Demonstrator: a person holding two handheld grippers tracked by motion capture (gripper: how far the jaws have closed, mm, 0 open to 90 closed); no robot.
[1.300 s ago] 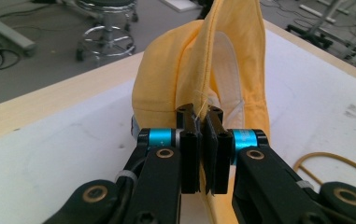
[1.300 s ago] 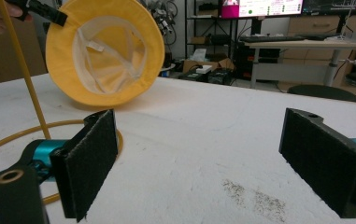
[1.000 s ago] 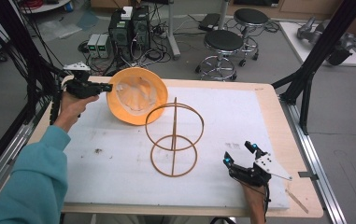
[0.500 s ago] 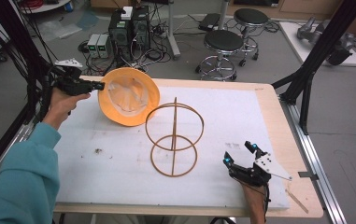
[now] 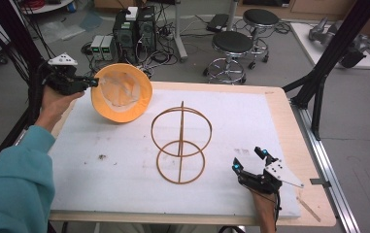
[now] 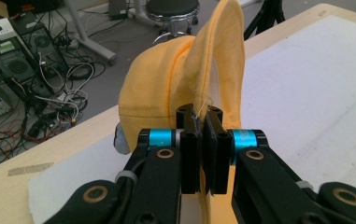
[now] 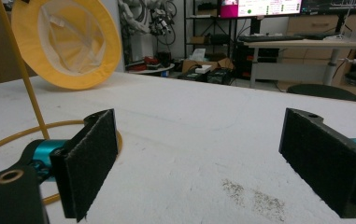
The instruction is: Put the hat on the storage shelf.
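White padded table, lab clutter behind. Yellow hat held aloft by its brim, pinched thin between left gripper jaws; may slip. Wire stand beyond. Right gripper resting wide, empty.

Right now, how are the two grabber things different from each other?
The left gripper is shut on the brim of the yellow hat, but the right gripper is open and holds nothing. The left gripper is lifted off the far left corner of the table, while the right gripper sits low at the near right edge. Both have black jaws and are held by a hand.
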